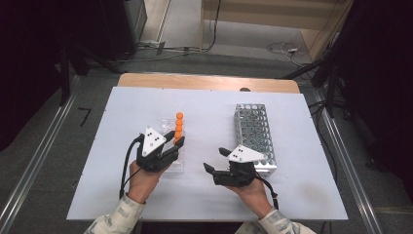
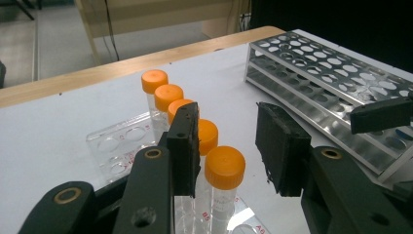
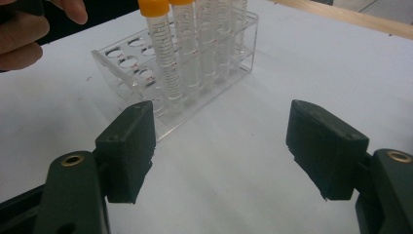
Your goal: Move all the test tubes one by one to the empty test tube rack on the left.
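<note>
Left tongs (image 1: pixel 178 137) agape over tubes (image 1: pixel 178 126), right tongs (image 1: pixel 216 159) spread

Tubes (image 1: pixel 178 127) stand in the clear rack (image 1: pixel 171 146), left of the metal rack (image 1: pixel 254 136).

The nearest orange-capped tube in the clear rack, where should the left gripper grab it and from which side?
Probably the nearest tube just under its orange cap, coming from above along the open left gripper. It stands upright in the clear rack at the end of the row, so its near side is free while the next tube crowds behind.
</note>
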Motion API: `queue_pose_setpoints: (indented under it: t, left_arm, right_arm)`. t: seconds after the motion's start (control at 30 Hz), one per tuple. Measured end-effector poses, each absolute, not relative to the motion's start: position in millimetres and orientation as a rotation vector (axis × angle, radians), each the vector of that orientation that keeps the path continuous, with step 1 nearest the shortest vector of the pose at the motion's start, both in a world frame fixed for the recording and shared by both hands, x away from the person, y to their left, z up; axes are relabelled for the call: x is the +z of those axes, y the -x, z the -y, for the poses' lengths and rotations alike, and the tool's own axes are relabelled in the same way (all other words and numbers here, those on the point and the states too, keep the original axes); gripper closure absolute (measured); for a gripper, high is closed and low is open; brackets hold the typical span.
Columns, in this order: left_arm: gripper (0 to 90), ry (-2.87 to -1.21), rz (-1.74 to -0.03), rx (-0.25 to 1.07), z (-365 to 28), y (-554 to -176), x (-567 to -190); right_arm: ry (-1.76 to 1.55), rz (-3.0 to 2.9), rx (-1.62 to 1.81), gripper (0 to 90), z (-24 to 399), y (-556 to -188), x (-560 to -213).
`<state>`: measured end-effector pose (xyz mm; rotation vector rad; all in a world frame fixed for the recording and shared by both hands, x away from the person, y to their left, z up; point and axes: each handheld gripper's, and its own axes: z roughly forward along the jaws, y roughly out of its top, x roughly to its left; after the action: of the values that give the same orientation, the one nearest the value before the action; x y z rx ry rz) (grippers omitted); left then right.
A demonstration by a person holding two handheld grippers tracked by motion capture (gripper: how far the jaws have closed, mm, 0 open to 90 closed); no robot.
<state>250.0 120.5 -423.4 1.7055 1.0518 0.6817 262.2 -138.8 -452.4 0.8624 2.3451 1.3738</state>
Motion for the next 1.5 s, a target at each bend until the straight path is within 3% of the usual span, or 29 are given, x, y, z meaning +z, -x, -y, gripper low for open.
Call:
queue_pose_setpoints:
  t: [0.17,0.43,1.07,1.5]
  left_arm:
    - [47.7,-1.689,-1.064,0.667,-120,-250,-422]
    - [19.9,-1.671,-1.09,0.693,-116,-249,-420]
    - [12.3,-1.606,-1.13,0.747,-127,-239,-429]
    - [12.4,-1.537,-1.242,0.805,-174,-218,-447]
  right_arm:
    - [-0.866,-2.34,1.378,24.5,139,-262,-452]
    - [-0.872,-2.33,1.379,24.5,142,-263,-450]
    - [-0.897,-2.249,1.382,24.1,167,-265,-439]
    - [-1.006,-2.125,1.333,23.8,231,-262,-436]
